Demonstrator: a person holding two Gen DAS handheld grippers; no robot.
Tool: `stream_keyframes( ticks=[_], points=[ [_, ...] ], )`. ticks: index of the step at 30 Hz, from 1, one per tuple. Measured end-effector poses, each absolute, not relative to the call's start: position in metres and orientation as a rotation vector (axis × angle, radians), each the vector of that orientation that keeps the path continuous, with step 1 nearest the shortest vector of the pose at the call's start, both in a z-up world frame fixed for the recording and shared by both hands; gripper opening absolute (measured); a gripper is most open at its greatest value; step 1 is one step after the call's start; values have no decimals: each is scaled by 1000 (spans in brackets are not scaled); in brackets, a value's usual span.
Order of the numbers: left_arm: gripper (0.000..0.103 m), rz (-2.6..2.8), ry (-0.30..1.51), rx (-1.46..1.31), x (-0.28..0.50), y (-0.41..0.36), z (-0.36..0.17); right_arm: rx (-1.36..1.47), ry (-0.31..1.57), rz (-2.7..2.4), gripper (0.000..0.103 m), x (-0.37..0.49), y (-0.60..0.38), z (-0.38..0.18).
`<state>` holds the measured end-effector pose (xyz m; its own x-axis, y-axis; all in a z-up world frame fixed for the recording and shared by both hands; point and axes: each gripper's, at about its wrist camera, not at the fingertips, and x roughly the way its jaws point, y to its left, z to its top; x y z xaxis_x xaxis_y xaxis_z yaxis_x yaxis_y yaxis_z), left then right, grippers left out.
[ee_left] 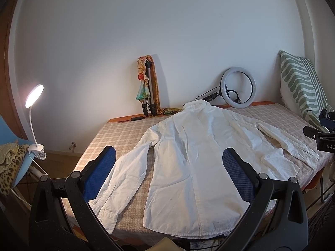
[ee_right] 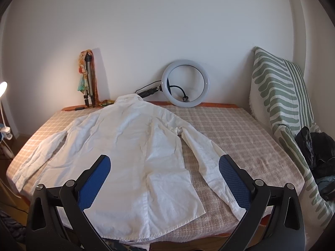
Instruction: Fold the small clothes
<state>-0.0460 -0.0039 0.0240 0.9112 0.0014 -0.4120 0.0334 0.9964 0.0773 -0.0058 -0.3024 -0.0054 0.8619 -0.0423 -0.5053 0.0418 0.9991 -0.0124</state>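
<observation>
— Surface?
— The bed (ee_right: pixel 240 129), under a checked cover, carries everything. A striped cushion (ee_right: pixel 280 96) leans at its right end.

— The garment?
— A white shirt (ee_right: pixel 134 146) lies flat, back up, collar toward the wall, both sleeves spread, hem at the near edge.

— Behind it?
— A ring light (ee_right: pixel 185 83) and a folded tripod (ee_right: pixel 89 83) lean on the wall.

— Your tools?
— My left gripper (ee_left: pixel 168 173) and right gripper (ee_right: pixel 164 179) hover above the shirt, jaws wide apart, both empty.

Both wrist cameras look from the bed's (ee_left: pixel 125 138) near edge toward the wall, left view offset leftward; both share the white shirt (ee_left: pixel 194 156) and ring light (ee_right: pixel 185 83).
</observation>
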Motion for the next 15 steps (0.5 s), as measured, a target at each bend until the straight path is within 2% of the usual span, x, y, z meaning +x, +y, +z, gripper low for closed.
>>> stream_keyframes(
  ticks=[15],
  points=[
    [103, 10, 455, 94, -30, 5, 14, 14, 546, -16, 102, 4, -300, -9]
  ],
)
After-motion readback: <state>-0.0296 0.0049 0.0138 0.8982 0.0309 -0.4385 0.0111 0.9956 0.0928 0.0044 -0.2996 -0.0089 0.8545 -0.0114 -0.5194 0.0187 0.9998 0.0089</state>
